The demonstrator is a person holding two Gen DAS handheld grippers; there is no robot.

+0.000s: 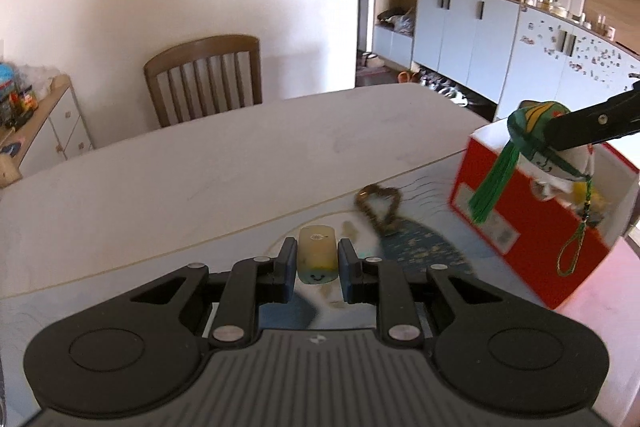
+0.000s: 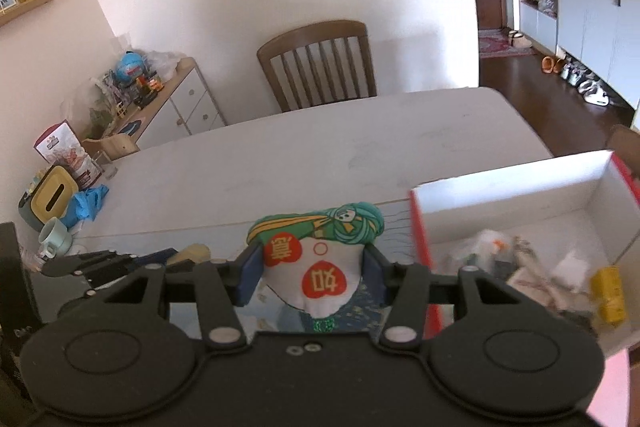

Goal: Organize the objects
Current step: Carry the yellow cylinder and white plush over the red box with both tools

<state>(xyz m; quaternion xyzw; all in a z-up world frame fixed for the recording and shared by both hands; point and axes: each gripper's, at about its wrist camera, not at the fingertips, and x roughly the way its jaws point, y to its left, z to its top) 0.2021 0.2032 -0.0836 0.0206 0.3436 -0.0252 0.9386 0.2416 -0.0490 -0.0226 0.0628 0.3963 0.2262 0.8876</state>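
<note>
My left gripper (image 1: 317,263) is shut on a small yellowish block with a smiley face (image 1: 317,253), held just above the table. My right gripper (image 2: 316,267) is shut on a white and green fabric charm with red hearts (image 2: 320,259). In the left wrist view the charm (image 1: 536,131), with its green tassel (image 1: 494,187), hangs over the near rim of the red box (image 1: 520,223). The red box with a white inside (image 2: 520,203) holds several small items, among them a yellow one (image 2: 608,293). A brown bead bracelet (image 1: 378,205) lies on the mat left of the box.
A white table (image 1: 200,167) stretches ahead with a wooden chair (image 1: 206,79) behind it. At the table's left edge are a mug (image 2: 54,237), a yellow tissue box (image 2: 50,197) and blue gloves (image 2: 88,205). White cabinets (image 1: 472,27) stand at far right.
</note>
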